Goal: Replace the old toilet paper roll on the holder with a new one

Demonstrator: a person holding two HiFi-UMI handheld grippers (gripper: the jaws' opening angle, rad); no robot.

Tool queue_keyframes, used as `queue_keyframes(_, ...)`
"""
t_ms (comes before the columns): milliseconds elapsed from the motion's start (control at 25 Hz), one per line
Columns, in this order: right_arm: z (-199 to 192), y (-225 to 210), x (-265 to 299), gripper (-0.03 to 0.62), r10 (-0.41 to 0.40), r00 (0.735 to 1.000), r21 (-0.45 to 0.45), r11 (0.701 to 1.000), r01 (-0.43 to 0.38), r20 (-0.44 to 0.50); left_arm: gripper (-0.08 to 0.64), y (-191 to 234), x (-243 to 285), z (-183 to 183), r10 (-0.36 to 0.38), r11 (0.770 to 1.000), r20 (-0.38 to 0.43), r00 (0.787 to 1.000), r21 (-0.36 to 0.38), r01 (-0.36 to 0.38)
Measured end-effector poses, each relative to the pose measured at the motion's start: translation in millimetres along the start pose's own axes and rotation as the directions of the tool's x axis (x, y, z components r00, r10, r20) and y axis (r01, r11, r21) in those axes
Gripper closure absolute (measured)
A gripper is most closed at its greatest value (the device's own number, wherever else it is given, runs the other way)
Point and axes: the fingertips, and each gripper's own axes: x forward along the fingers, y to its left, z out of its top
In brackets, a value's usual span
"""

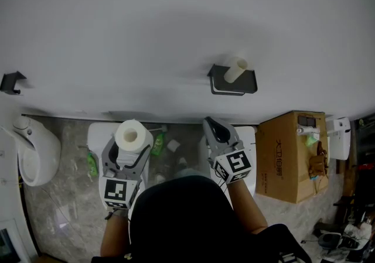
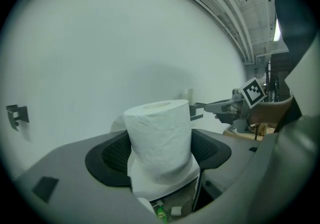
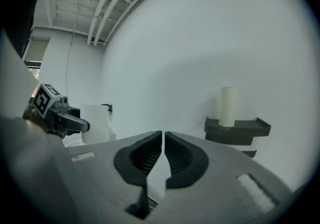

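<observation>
A full white toilet paper roll point(image 1: 130, 135) stands upright between the jaws of my left gripper point(image 1: 125, 156), which is shut on it; in the left gripper view the roll point(image 2: 160, 138) fills the middle and a loose sheet hangs below it. The black wall holder point(image 1: 240, 85) carries a bare pale tube point(image 1: 236, 69) standing upright. My right gripper point(image 1: 213, 125) is shut with nothing in it, below and left of the holder. In the right gripper view its jaws point(image 3: 163, 137) meet, and the holder point(image 3: 240, 129) with the tube point(image 3: 228, 106) lies ahead to the right.
A white toilet point(image 1: 36, 150) stands at the left under a small black wall bracket point(image 1: 12, 82). A cardboard box point(image 1: 290, 156) stands at the right by the wall. Green bottles point(image 1: 157, 144) and small items lie on the marbled floor between white bins.
</observation>
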Motion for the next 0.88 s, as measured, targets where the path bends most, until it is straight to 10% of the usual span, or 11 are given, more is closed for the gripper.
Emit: queue_keyframes(880, 46, -164, 19, 0.454, -0.233, 0.969, -0.06, 0.969, 0.238, 0.076, 0.184, -3, 58, 14, 0.081, 0.997, -0.023, 0.996, 0.005, -0.081)
